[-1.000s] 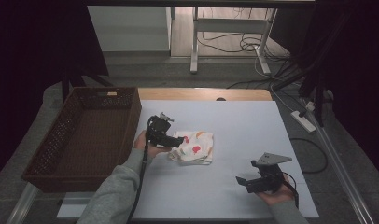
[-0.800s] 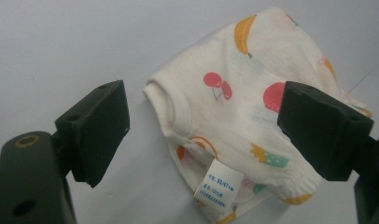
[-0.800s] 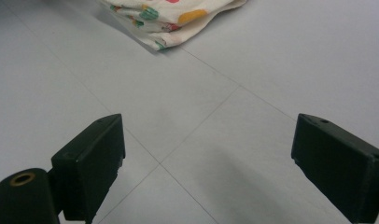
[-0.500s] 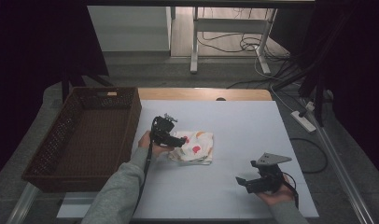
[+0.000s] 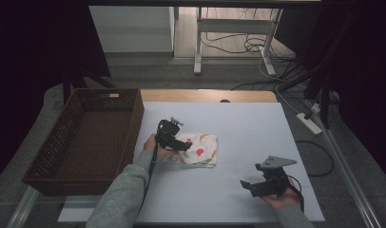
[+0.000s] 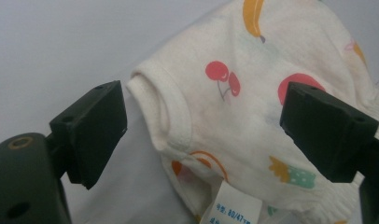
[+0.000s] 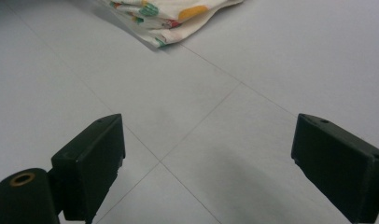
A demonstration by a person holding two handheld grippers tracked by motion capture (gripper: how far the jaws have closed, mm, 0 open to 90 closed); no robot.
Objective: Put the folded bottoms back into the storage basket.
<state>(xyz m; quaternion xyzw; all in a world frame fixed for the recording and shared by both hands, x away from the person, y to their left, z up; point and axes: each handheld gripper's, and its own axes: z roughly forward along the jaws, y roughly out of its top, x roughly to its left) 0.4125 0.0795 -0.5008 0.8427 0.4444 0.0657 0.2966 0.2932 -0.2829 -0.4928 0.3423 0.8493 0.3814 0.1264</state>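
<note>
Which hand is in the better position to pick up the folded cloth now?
Left. The left gripper hangs over the folded cloth, jaws open around its edge. The right gripper rests apart, over bare table.

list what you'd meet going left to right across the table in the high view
wicker basket → left gripper → folded fruit-print cloth → right gripper
</note>
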